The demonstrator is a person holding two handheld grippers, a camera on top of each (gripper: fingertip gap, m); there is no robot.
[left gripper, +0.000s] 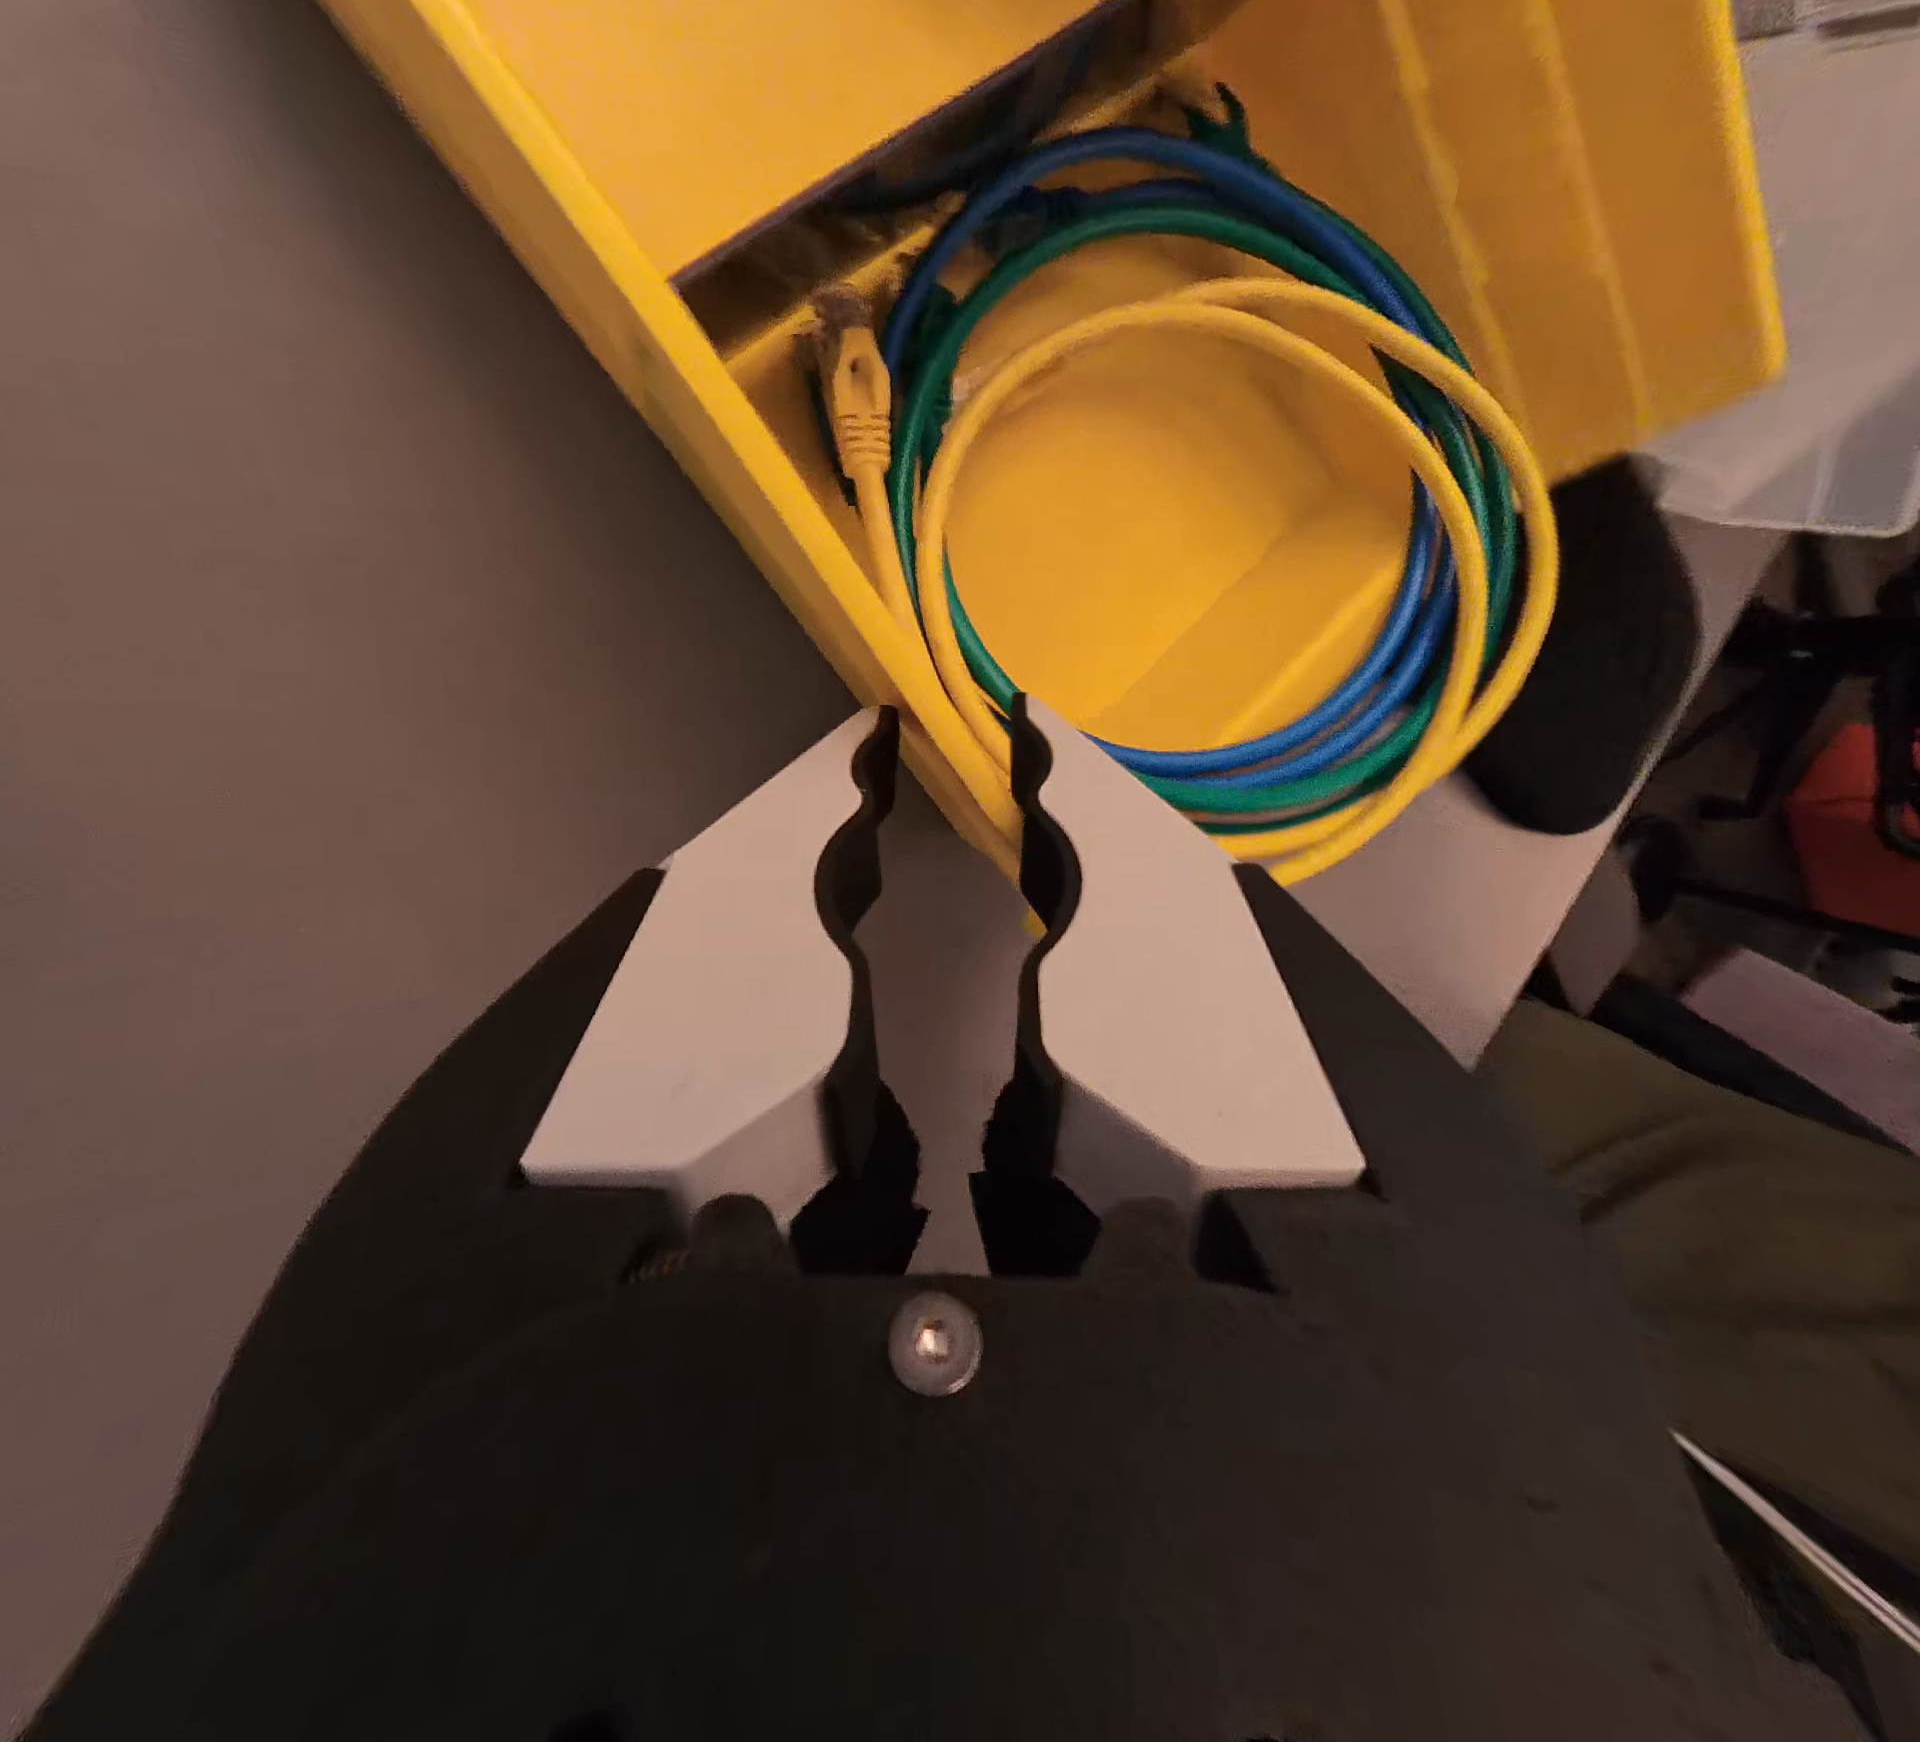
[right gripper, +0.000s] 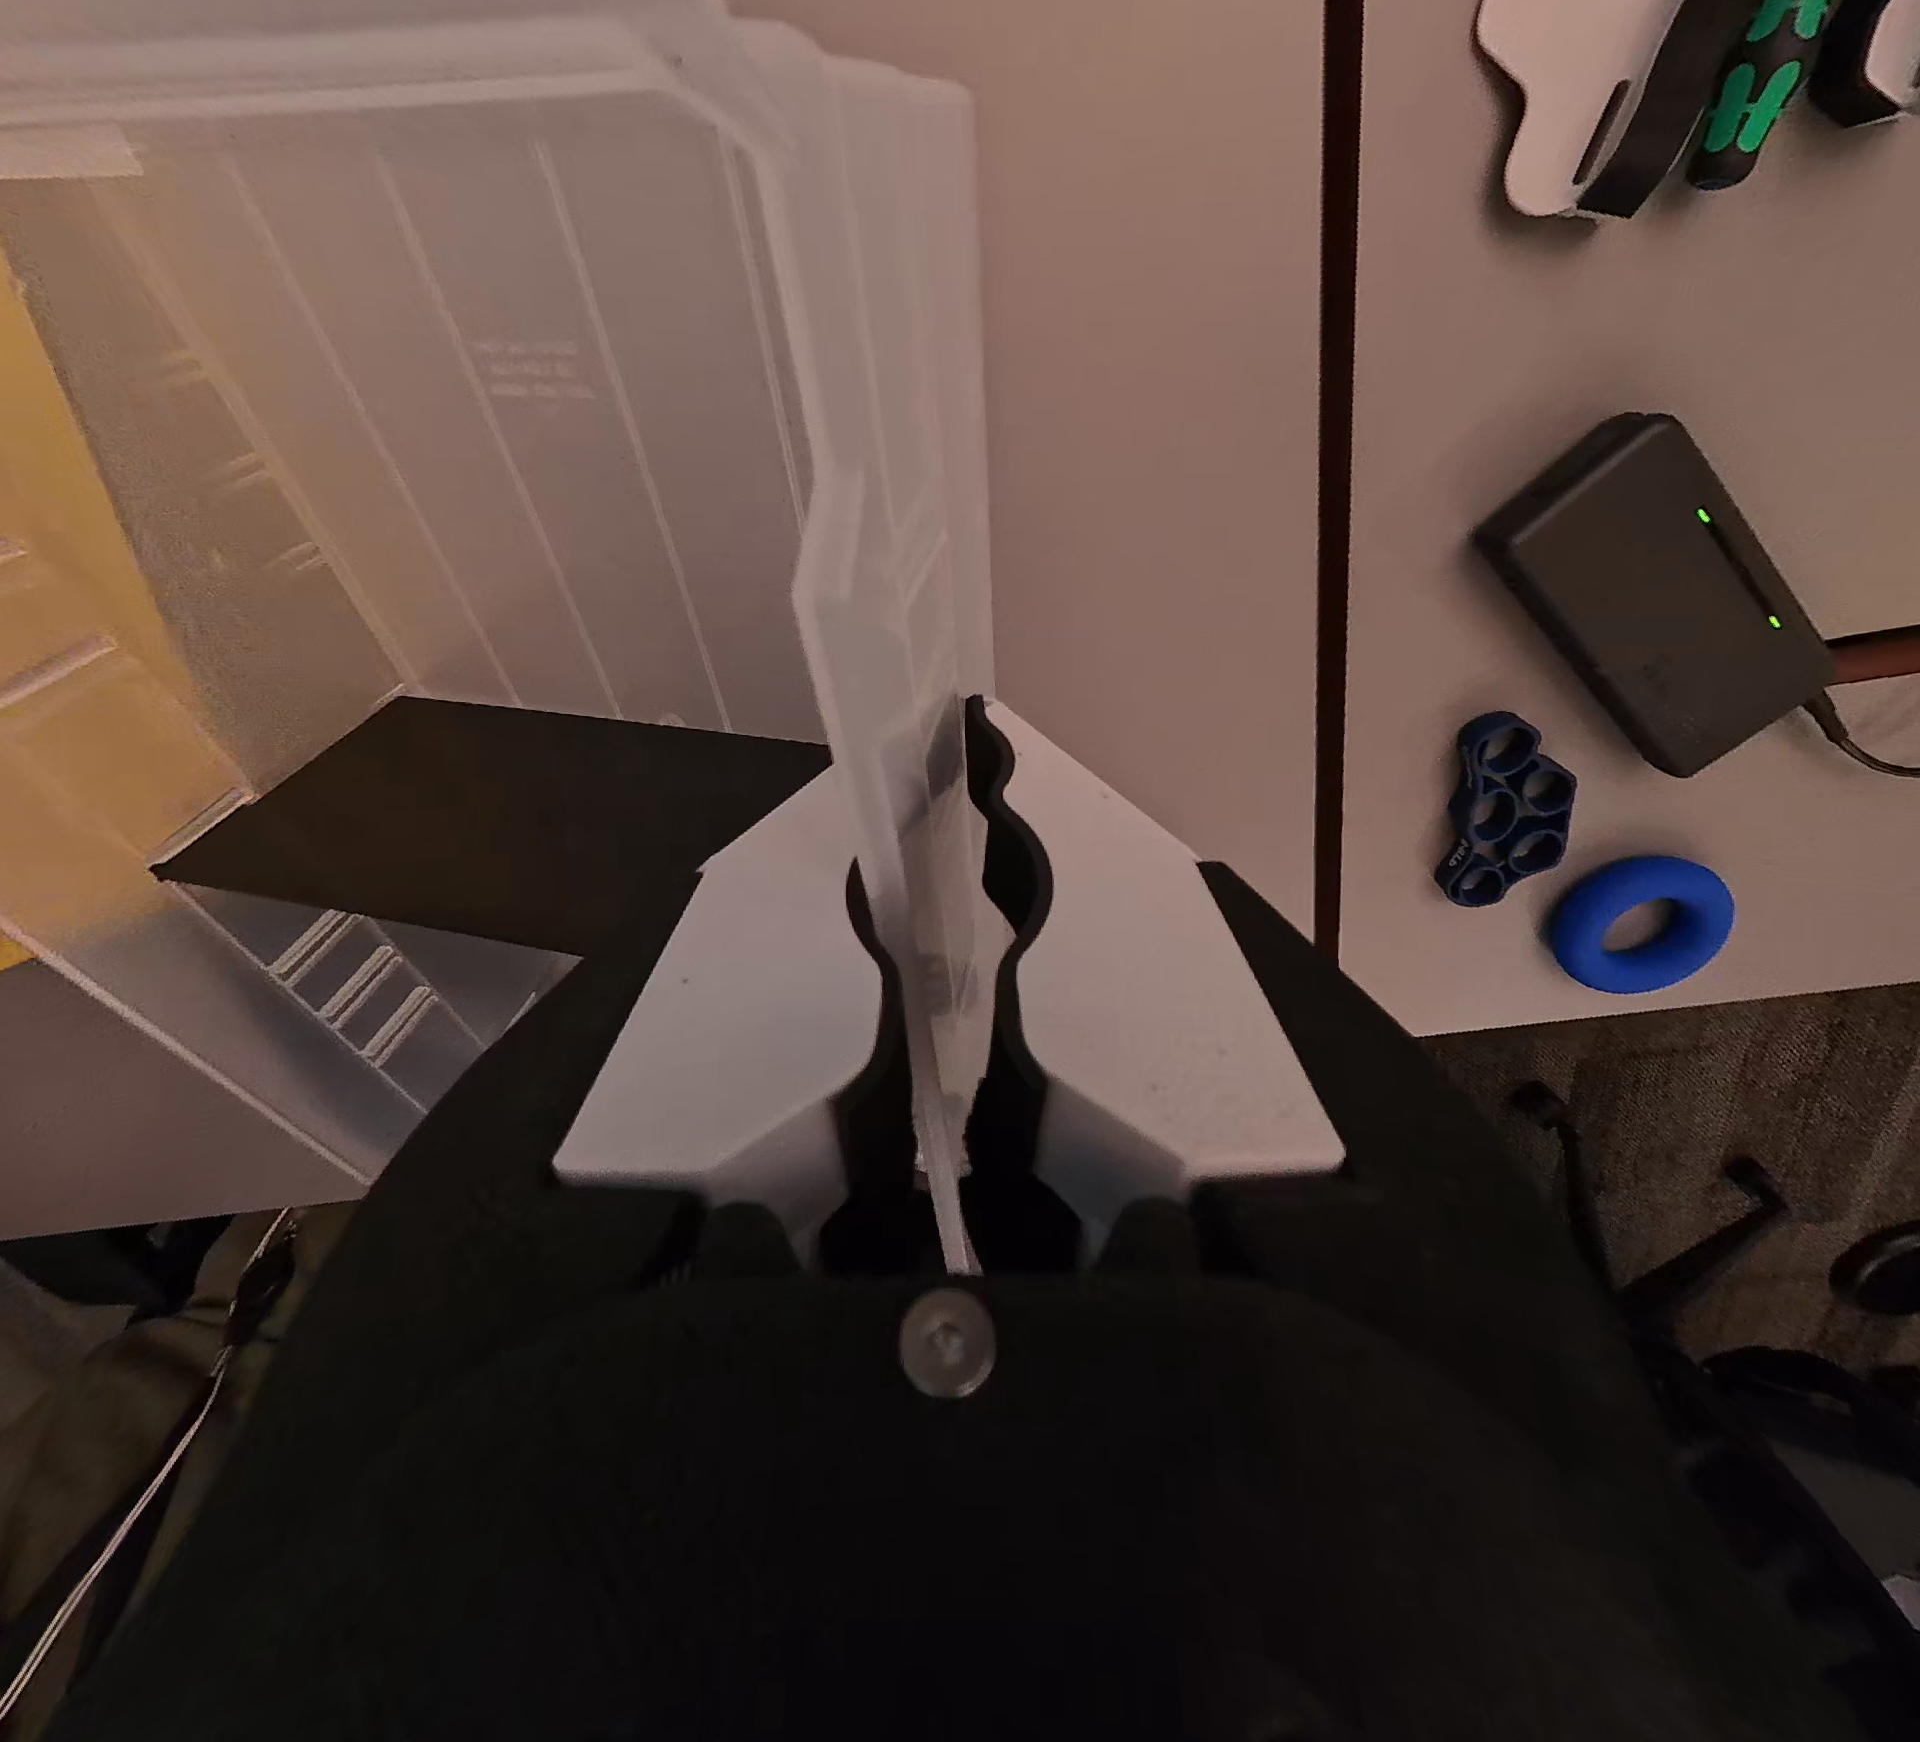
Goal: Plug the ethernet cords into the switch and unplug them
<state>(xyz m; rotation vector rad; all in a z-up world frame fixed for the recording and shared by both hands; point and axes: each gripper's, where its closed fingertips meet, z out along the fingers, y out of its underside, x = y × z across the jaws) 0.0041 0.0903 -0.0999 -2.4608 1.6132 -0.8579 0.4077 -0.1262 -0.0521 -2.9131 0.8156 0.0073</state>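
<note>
Here, in the left wrist view, the left gripper [left gripper: 948, 736] has its fingers spread a little, with a clear gap between them, and the near rim of a yellow bin [left gripper: 727, 404] runs through that gap; neither finger visibly presses on it. Just beyond the fingertips, inside the bin's nearer compartment, lie the coiled ethernet cords: a yellow cord [left gripper: 1496, 466], a blue cord [left gripper: 1299, 217] and a green cord [left gripper: 1174, 222] looped over one another, the yellow one passing close to the right finger. A yellow plug [left gripper: 862, 393] points up ahead of the left finger, beside the bin's divider. The bin rests on a grey tabletop [left gripper: 312, 445]. In the right wrist view, the right gripper [right gripper: 951, 736] has its fingers pinching the edge of a clear plastic lid [right gripper: 873, 612], which stands between them and stretches away ahead. Left of the fingers sits a clear plastic box [right gripper: 416, 362]. Well off to the right lie a black box with green lights [right gripper: 1652, 591], a blue ring [right gripper: 1642, 925] and a blue holed block [right gripper: 1501, 804].
</note>
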